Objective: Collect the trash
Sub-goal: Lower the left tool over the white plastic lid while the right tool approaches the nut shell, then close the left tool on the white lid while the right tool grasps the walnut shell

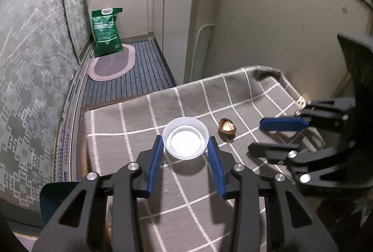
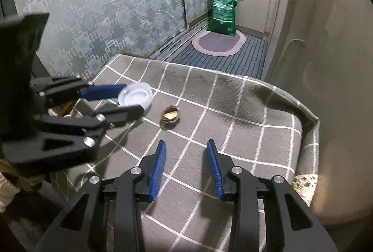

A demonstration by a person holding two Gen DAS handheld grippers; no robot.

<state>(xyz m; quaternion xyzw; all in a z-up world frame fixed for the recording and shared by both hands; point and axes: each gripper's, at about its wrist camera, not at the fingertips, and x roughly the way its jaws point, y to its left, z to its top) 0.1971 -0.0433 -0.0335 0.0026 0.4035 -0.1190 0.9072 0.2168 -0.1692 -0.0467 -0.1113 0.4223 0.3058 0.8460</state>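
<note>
Trash-wise, you've got a small white plastic cup [image 1: 185, 138] pinched between the blue pads of your left tongs [image 1: 185, 147] at lower centre of the left wrist view, lifted a bit off the bench [image 1: 130, 116] with its grey checked cloth. A cracked nutshell [image 1: 227, 126] still lies on the cloth just right of the cup in that view, touching neither tongs. Your right tongs [image 2: 186, 154] sit at the bottom centre of the right wrist view, partly open with nothing but cloth between the pads, nutshell a little above and left of them.
</note>
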